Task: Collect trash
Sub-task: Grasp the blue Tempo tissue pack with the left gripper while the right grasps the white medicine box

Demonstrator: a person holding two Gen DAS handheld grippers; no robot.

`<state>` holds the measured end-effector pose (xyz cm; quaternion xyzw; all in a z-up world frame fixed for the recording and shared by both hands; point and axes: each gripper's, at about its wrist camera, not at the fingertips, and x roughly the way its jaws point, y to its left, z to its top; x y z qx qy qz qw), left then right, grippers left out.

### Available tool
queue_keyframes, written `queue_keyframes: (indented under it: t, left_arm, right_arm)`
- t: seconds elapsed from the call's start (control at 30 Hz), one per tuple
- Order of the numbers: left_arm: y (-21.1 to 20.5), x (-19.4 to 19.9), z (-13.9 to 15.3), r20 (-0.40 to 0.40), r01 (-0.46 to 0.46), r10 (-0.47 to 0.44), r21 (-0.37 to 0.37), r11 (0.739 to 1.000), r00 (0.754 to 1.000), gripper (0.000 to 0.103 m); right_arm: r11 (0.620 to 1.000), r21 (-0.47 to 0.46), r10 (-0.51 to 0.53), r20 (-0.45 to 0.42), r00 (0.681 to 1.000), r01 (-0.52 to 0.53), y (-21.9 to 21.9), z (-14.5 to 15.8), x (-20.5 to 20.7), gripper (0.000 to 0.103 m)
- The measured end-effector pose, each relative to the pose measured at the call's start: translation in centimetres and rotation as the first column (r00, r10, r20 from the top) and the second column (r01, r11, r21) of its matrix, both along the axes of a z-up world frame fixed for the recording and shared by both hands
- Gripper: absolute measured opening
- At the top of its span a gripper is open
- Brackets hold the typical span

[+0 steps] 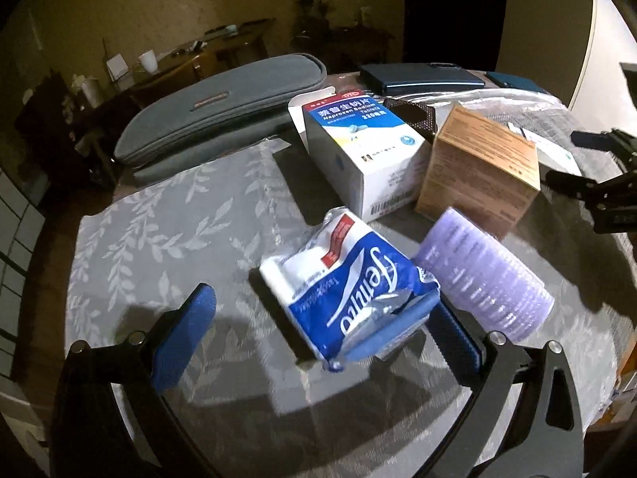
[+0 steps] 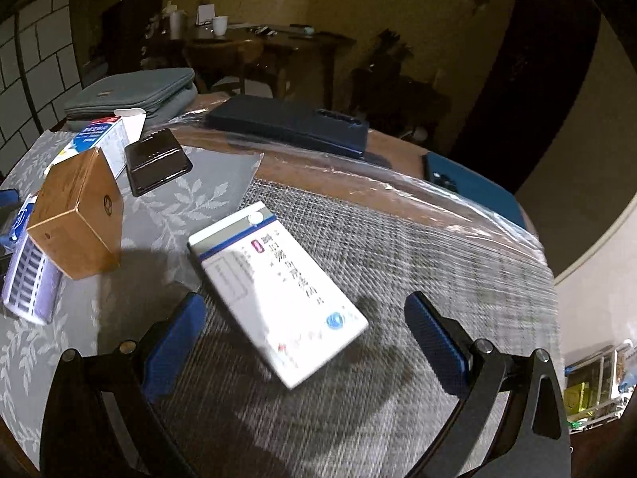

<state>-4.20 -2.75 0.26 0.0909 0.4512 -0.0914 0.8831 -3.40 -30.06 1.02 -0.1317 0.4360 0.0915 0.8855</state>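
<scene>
Tissue pack (image 1: 346,290) between spread left gripper (image 1: 318,334) fingers

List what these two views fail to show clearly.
- Left wrist view: the lavender pack is motion-blurred, its print unreadable.
- Left wrist view: the tissue pack covers part of the left gripper's right pad.
- Right wrist view: the flat white box has smeared print.
- Right wrist view: the brown box hides part of the lavender pack.

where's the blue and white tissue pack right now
In the left wrist view the blue and white tissue pack lies between the open left gripper fingers, beside the purple ribbed container.
</scene>
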Motion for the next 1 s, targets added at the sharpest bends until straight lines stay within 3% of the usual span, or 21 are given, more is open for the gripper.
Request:
queue_keyframes:
  t: [0.2,0.37,0.43,0.53,0.77,1.0]
  left_arm:
    - [0.5,0.6,-0.2,-0.015,0.006,-0.007,-0.040,0.999,1.000,0.101]
    - [0.4,0.7,-0.2,-0.022,0.039,-0.040,-0.057,0.998,0.999,0.084]
    - [0.3,0.8,-0.1,-0.022,0.045,-0.047,-0.062,0.997,0.999,0.078]
    - [0.4,0.8,0.0,-0.019,0.052,-0.053,-0.069,0.996,0.998,0.075]
    - [0.6,0.6,0.6,0.001,0.065,-0.065,-0.091,0.994,0.998,0.072]
    - [1.1,0.1,1.1,0.013,0.051,-0.049,-0.110,0.993,0.999,0.072]
  right_arm:
    - [0.999,0.010,0.031,-0.030,0.999,-0.031,0.7,-0.6,1.4,0.099]
    - [0.999,0.034,0.042,-0.037,0.998,-0.040,0.9,-0.6,1.7,0.098]
    - [0.998,0.036,0.045,-0.031,0.999,-0.044,1.0,-0.6,1.5,0.095]
    - [0.997,0.067,0.048,-0.041,0.998,-0.045,1.1,-0.4,1.2,0.081]
    - [0.998,0.059,0.034,-0.033,0.999,-0.032,1.3,0.0,0.3,0.053]
    - [0.993,0.114,0.002,-0.039,0.999,0.002,0.7,0.3,-0.3,0.050]
